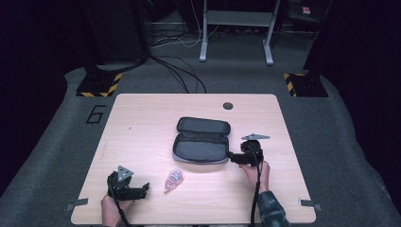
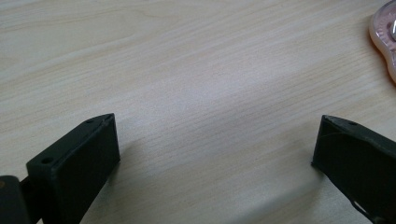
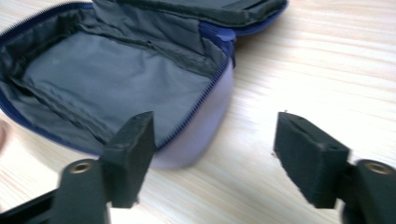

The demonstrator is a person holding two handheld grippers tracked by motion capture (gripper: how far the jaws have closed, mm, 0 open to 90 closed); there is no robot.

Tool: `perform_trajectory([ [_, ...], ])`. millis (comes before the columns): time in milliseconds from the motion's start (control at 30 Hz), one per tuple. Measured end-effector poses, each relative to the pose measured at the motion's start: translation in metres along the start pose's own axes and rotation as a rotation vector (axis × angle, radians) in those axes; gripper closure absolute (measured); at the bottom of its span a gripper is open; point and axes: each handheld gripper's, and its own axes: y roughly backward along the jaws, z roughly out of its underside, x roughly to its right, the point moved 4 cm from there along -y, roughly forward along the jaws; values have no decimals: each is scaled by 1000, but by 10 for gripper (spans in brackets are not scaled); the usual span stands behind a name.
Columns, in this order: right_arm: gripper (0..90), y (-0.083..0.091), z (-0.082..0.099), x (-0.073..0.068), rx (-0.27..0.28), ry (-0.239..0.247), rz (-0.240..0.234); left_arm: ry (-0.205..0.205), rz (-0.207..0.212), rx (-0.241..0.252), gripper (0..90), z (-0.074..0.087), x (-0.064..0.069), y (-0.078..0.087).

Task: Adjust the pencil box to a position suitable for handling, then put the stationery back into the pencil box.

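Note:
A soft zip case lies open at the middle of the wooden table, its dark grey lining up and its lid folded back. My right gripper sits at the case's right end, held by a hand. In the right gripper view the jaws stand apart with the case's pale rounded corner just ahead of them, and the pads press on nothing. A pink, clear-shelled tape dispenser lies near the front. My left gripper rests open to its left, over bare wood; the dispenser's edge shows beyond the right jaw.
A round cable hole sits near the table's far edge. Beyond the table, cables trail over grey carpet, and two stand bases with yellow-black stripes flank it. A white desk frame stands at the back.

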Motion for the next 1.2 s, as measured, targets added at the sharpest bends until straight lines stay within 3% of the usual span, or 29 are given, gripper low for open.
perform_trajectory([
  [267,134,14,17,20,7,47,76,0,0,0,3,0,0,0],
  [500,23,17,41,47,-9,62,203,0,-1,0,4,0,0,0],
  [567,10,18,47,53,-15,46,225,-9,-2,-2,4,0,-1,0],
  [667,2,20,54,64,-15,64,271,-10,-1,-1,4,0,-1,0],
  [800,0,18,60,75,-22,43,250,-9,0,-1,4,0,0,0],
  [867,0,19,62,77,-25,5,235,-10,-1,-1,4,0,-1,0],
  [1200,0,21,66,79,2,0,227,0,-2,9,4,-1,0,-1],
])
